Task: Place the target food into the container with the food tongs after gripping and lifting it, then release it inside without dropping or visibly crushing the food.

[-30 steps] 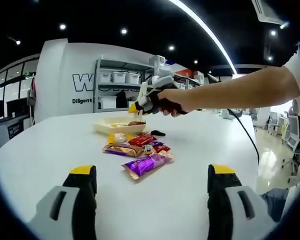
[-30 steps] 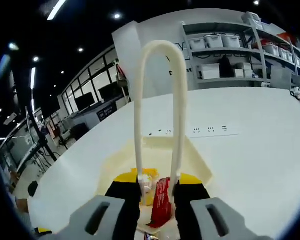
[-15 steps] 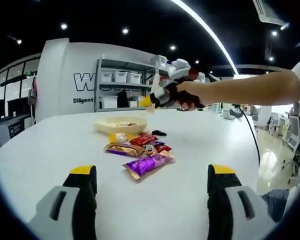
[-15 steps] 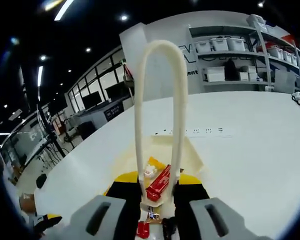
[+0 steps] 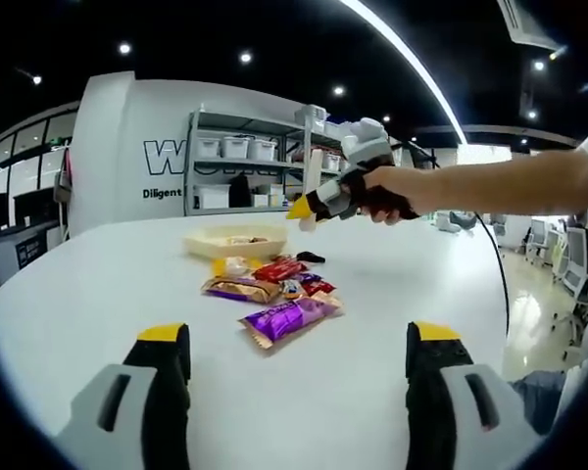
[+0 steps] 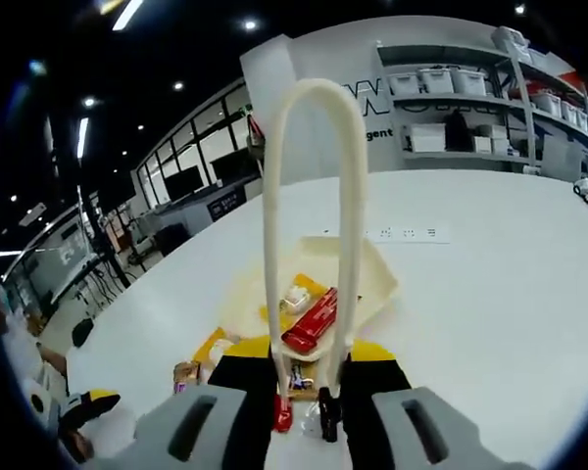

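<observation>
Since the earlier frames the right gripper (image 5: 309,208) has risen clear of the tray (image 6: 377,284); the red bar (image 6: 311,321) now lies inside it. Right jaws are clamped on the tongs (image 6: 314,235); the left gripper (image 5: 286,357) stands apart, idle. Advice: approach the pile (image 5: 279,294) squarely and squeeze gently. The bar's long axis runs diagonally, pointing toward the tray's far wall.

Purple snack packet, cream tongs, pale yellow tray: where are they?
Purple snack packet (image 5: 287,320), left gripper view, wrapper middle.
Cream tongs (image 6: 351,186), right gripper view, right arm.
Pale yellow tray (image 6: 377,286), right gripper view, right rim.
</observation>
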A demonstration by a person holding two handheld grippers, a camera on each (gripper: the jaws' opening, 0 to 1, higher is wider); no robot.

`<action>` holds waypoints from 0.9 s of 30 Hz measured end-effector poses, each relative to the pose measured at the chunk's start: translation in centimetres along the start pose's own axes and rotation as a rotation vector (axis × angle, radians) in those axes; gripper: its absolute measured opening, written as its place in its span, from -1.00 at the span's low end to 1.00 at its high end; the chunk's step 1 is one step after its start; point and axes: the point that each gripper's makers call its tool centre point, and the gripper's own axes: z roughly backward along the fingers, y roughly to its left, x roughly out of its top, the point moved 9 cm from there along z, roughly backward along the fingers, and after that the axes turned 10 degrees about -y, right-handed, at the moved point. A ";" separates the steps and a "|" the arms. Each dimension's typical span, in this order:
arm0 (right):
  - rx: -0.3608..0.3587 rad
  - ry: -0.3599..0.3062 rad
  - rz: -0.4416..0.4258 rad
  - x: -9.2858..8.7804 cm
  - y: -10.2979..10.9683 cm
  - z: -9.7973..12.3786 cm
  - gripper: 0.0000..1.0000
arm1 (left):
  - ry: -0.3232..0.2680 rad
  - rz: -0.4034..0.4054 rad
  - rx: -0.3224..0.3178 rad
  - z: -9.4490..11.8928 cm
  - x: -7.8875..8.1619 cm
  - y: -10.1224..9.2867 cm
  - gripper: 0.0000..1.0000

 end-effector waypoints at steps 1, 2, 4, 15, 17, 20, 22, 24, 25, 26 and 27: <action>-0.001 0.003 0.003 -0.2 0.0 0.0 -0.62 | 0.000 0.001 -0.001 0.0 0.0 0.0 0.79; -0.002 0.005 0.006 -0.4 0.0 0.0 -0.62 | -0.001 0.001 -0.001 0.0 0.0 0.0 0.79; -0.003 0.009 0.008 -0.9 0.0 -0.1 -0.61 | -0.002 0.002 -0.002 0.0 0.0 0.0 0.79; -0.024 0.020 0.051 -2.2 -0.6 -0.6 -0.61 | -0.008 0.002 -0.003 0.1 0.2 0.0 0.79; -0.027 0.021 0.054 -2.4 -0.9 -0.8 -0.62 | -0.008 0.002 -0.003 0.1 0.2 0.0 0.79; -0.031 0.006 0.056 -2.5 -0.7 -0.7 -0.62 | -0.010 0.002 -0.003 0.1 0.2 -0.1 0.79; -0.030 0.003 0.061 -2.5 -0.7 -0.8 -0.61 | -0.009 0.003 -0.004 0.1 0.2 0.0 0.79; -0.038 -0.008 0.088 -2.4 -0.6 -0.7 -0.61 | -0.009 0.002 -0.003 0.1 0.2 -0.1 0.79; -0.044 -0.020 0.099 -2.4 -0.6 -0.6 -0.61 | -0.010 0.002 -0.003 0.1 0.2 0.0 0.79; -0.046 -0.028 0.107 -2.3 -0.7 -0.7 -0.61 | -0.010 0.002 -0.003 0.0 0.1 0.0 0.79; -0.049 -0.026 0.109 -2.4 -0.7 -0.7 -0.61 | -0.010 0.002 -0.003 0.0 0.1 0.0 0.79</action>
